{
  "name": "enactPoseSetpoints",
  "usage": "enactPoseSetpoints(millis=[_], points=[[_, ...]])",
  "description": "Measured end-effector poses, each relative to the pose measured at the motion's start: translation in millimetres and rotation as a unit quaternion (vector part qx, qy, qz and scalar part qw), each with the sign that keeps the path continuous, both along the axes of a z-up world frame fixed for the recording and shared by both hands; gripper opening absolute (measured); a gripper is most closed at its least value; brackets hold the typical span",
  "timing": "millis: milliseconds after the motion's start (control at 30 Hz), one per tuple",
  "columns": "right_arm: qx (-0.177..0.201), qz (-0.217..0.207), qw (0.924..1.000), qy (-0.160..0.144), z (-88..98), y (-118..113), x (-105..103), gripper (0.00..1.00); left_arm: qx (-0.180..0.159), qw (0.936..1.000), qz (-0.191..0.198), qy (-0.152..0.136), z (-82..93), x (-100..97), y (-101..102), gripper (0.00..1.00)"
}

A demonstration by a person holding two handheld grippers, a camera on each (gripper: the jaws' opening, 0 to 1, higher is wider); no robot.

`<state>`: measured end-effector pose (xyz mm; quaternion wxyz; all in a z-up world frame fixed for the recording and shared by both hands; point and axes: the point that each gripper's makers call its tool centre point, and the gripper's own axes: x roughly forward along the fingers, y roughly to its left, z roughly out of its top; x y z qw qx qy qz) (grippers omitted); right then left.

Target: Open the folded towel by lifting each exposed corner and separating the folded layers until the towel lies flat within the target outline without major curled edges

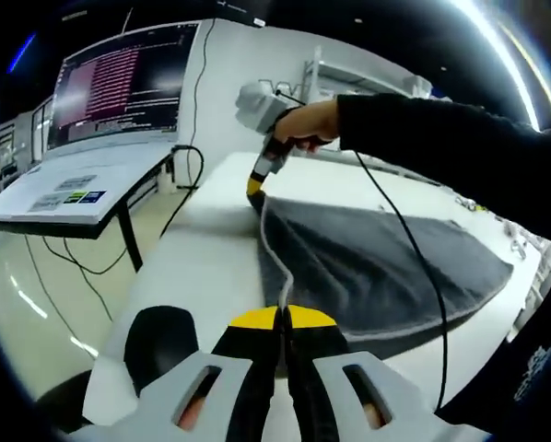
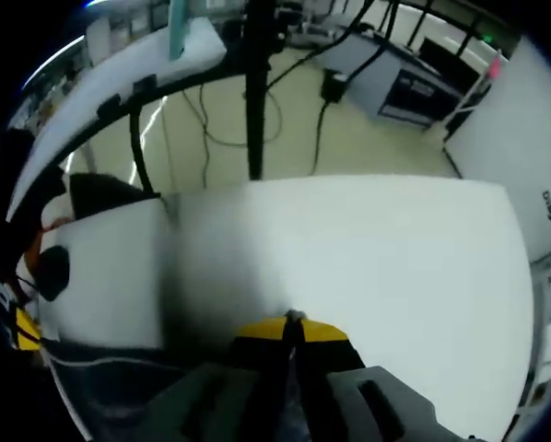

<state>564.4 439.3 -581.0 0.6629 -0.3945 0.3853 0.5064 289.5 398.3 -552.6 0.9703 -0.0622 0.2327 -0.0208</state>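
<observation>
**Both grippers hold one edge of the towel, stretched over the table**

The grey towel (image 1: pixel 377 267) lies on the white table (image 1: pixel 211 276), with most of it spread flat toward the right side in the left gripper view. Its left edge, with a pale hem, is lifted and runs as a line between the two grippers.

The left gripper (image 1: pixel 283 318) has its yellow-tipped jaws pressed together on the near end of this hem. The right gripper (image 1: pixel 257 184), held by a hand (image 1: pixel 308 124) in a dark sleeve (image 1: pixel 441 138), pinches the far end of the same edge. In the right gripper view, the right gripper (image 2: pixel 292 322) also has its jaws closed, and dark cloth hangs under them.

I think the edge is held at both ends so that the upper layer can be pulled taut and carried over without curling. The towel seems partly opened. No target outline can be made out on the table. A monitor (image 1: pixel 119 78) stands on a desk behind.
</observation>
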Motion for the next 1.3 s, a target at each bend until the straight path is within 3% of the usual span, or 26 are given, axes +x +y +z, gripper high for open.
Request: enactPoseSetpoints(millis=[233,467,600,1000,1300], points=[[0.011,-0.009,0.9999,0.0,-3.4,5,7,0.0,0.001,1.0,0.006,0.004,-2.0,-3.7,3,0.0],[0.03,-0.01,0.9995,-0.002,0.4,12,9,0.0,0.0,0.9998,0.016,-0.012,2.5,-4.5,2,0.0],[0.039,-0.014,0.9991,-0.007,2.6,16,14,0.0,0.015,0.9996,0.023,-0.005,-1.8,-4.9,6,0.0],[0.023,-0.001,0.9995,-0.02,-18.4,17,12,0.0,0.013,0.9995,0.025,0.015,-13.0,-9.0,23,0.0],[0.022,-0.001,0.9996,-0.02,-22.2,18,12,0.0,0.01,0.9994,0.023,0.022,-20.8,-9.7,21,0.0]])
